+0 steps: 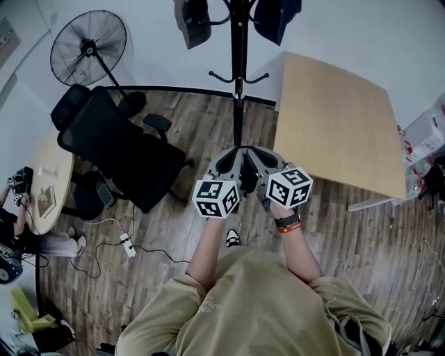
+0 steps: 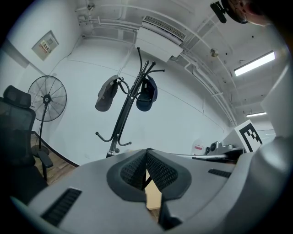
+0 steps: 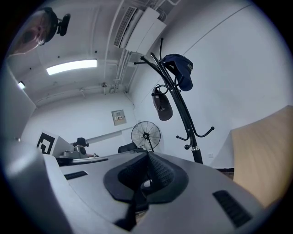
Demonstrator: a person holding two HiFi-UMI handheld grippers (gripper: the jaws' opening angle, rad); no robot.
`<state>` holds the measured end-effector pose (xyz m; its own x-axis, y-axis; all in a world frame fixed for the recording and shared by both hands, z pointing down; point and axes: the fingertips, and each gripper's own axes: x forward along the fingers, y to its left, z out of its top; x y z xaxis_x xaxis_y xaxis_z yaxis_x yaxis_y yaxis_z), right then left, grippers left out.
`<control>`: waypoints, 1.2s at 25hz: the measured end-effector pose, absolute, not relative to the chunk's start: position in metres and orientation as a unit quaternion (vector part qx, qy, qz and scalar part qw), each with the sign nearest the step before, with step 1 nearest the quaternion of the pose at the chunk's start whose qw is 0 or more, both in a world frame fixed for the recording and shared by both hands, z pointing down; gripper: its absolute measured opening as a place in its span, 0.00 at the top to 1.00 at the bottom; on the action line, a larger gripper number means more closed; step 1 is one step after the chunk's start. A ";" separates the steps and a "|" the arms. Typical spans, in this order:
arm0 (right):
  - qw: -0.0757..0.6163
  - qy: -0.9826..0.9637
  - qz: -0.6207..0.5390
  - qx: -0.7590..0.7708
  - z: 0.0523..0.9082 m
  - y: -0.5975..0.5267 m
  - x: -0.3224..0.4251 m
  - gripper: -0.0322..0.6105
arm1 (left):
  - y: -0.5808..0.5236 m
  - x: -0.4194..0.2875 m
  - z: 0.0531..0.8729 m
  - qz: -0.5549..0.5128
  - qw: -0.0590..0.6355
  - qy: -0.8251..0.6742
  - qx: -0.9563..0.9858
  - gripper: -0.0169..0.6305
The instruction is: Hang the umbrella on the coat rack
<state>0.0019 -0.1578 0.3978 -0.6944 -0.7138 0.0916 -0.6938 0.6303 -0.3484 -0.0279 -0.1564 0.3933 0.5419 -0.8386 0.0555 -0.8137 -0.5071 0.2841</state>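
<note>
A black coat rack (image 1: 238, 69) stands against the white wall straight ahead of me. A folded dark grey umbrella (image 1: 192, 21) hangs from a hook on its left and a navy cap (image 1: 274, 17) from one on its right. My left gripper (image 1: 233, 161) and right gripper (image 1: 256, 154) are held side by side in front of the rack's base, both shut with nothing in them. The left gripper view shows the rack (image 2: 128, 107), the hanging umbrella (image 2: 106, 94) and the cap (image 2: 147, 93) beyond its shut jaws (image 2: 146, 151). The right gripper view shows the umbrella (image 3: 162, 104) and cap (image 3: 181, 68) too.
A black office chair (image 1: 118, 149) stands to the left, with a floor fan (image 1: 89, 45) behind it. A light wooden table (image 1: 341, 125) fills the right side. At the far left are a round table (image 1: 52, 181), a seated person (image 1: 14, 222) and a power strip (image 1: 127, 243) on the floor.
</note>
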 end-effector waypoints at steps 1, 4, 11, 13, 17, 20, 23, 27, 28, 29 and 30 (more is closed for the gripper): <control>0.028 0.902 -0.180 -0.391 0.399 -0.164 -0.002 0.93 | -0.163 -0.031 0.394 -0.045 0.139 -0.475 0.868 0.94; 0.029 0.901 -0.176 -0.396 0.402 -0.182 -0.011 0.93 | -0.181 -0.041 0.398 -0.046 0.137 -0.469 0.871 0.94; 0.033 0.896 -0.176 -0.407 0.407 -0.221 -0.024 0.93 | -0.217 -0.054 0.400 -0.045 0.138 -0.455 0.879 0.94; 0.032 0.894 -0.177 -0.410 0.408 -0.231 -0.026 0.93 | -0.227 -0.057 0.402 -0.041 0.140 -0.453 0.879 0.94; 0.025 0.895 -0.174 -0.410 0.410 -0.251 -0.027 0.93 | -0.246 -0.059 0.405 -0.044 0.147 -0.451 0.880 0.94; 0.023 0.898 -0.166 -0.406 0.409 -0.270 -0.023 0.93 | -0.266 -0.056 0.406 -0.050 0.145 -0.453 0.878 0.94; 0.017 0.898 -0.170 -0.406 0.414 -0.288 -0.019 0.93 | -0.282 -0.051 0.411 -0.045 0.150 -0.453 0.878 0.94; 0.014 0.899 -0.179 -0.399 0.420 -0.304 -0.013 0.93 | -0.299 -0.045 0.417 -0.037 0.155 -0.457 0.875 0.94; 0.013 0.899 -0.180 -0.399 0.422 -0.308 -0.011 0.93 | -0.303 -0.043 0.418 -0.036 0.157 -0.458 0.874 0.94; 0.012 0.899 -0.180 -0.398 0.423 -0.311 -0.010 0.93 | -0.307 -0.042 0.420 -0.035 0.158 -0.458 0.874 0.94; 0.011 0.899 -0.181 -0.397 0.426 -0.314 -0.010 0.93 | -0.310 -0.042 0.422 -0.034 0.158 -0.458 0.874 0.94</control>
<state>-0.0104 -0.3139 0.4259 -0.6839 -0.7188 0.1245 -0.7109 0.6183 -0.3352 -0.0421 -0.3103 0.4224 0.5781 -0.8115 0.0856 -0.7899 -0.5302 0.3082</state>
